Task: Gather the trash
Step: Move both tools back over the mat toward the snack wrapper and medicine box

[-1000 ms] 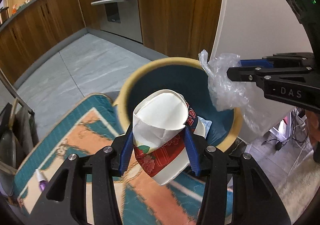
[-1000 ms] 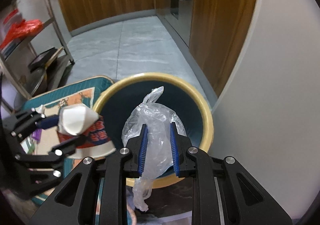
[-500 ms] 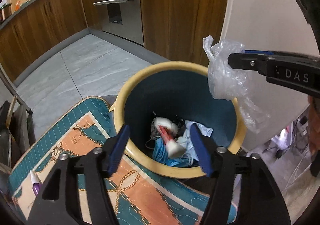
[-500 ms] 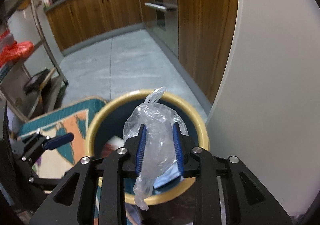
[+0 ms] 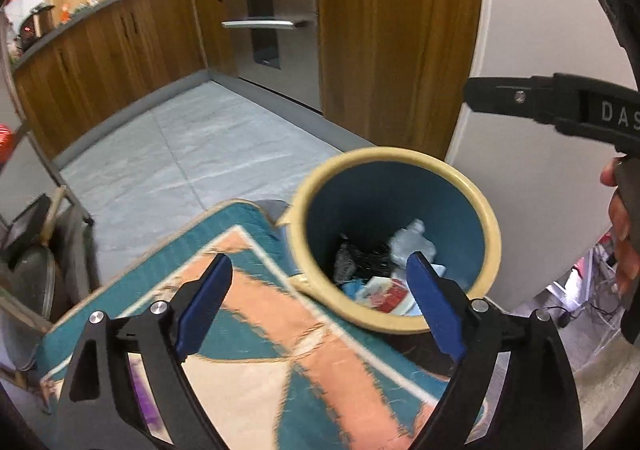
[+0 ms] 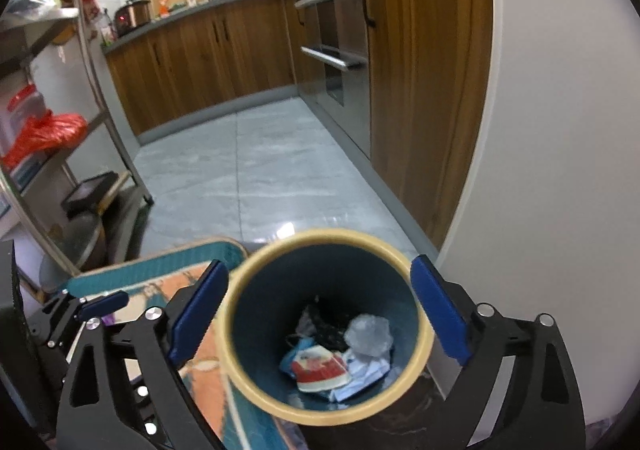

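A round bin with a cream rim [image 5: 493,234] [image 6: 428,334] and dark teal inside stands on the floor beside a white wall. Inside it lie a red and white paper cup [image 6: 320,368] [image 5: 390,296], a crumpled clear plastic bag [image 6: 368,334] [image 5: 412,244] and other scraps. My left gripper [image 5: 320,306] hovers above the bin's near rim, its jaws opening with nothing between them. My right gripper [image 6: 320,314] hangs right over the bin mouth, jaws opening and empty. In the left wrist view the right gripper's black finger [image 5: 520,98] reaches in from the right.
A teal and orange rug [image 5: 280,350] [image 6: 160,270] lies left of the bin. Wooden cabinets [image 5: 392,30] and an oven [image 6: 332,50] line the grey tiled floor [image 6: 248,178]. A metal shelf rack [image 6: 60,154] with red bags stands at left. A hand [image 5: 622,234] shows at the right edge.
The left gripper let go of the paper cup and the right one released the plastic bag; both now lie in the bin. Both grippers opened wide and rose.
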`<state>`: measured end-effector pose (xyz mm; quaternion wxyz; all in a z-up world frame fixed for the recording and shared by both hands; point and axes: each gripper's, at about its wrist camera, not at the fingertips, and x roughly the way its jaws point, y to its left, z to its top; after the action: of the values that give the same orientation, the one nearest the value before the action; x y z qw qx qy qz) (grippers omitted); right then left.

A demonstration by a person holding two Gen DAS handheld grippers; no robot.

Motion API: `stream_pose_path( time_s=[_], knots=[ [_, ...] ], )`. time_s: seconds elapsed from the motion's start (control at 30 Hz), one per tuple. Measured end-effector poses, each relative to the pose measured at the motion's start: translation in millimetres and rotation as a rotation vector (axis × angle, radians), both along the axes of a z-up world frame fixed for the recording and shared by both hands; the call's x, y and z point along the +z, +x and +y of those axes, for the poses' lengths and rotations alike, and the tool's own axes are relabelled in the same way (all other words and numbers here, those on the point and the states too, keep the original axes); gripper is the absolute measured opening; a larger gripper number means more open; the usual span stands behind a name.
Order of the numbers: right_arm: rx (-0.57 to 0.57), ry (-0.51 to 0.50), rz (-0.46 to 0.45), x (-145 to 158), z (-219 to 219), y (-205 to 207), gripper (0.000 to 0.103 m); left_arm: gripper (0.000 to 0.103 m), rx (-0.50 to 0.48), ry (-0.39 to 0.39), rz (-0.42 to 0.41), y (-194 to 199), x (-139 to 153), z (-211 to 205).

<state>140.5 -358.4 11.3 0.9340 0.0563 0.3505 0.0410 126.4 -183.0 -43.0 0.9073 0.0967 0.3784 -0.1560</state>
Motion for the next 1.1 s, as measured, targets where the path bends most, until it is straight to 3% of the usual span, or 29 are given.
stream_pose_path(
  time_s=[0.27, 0.57, 1.1],
  knots=[
    [0.037, 0.011, -0.048, 17, 21, -13, 0.096, 0.094, 0.072, 0.023, -0.089, -32, 34, 50],
    [0.091, -0.013, -0.069, 26, 54, -23, 0.097, 0.097, 0.157, 0.032, -0.124, -65, 57, 108],
    [0.247, 0.007, -0.061, 30, 145, -44, 0.098, 0.097, 0.34, 0.07, -0.087, -117, 52, 221]
  ],
)
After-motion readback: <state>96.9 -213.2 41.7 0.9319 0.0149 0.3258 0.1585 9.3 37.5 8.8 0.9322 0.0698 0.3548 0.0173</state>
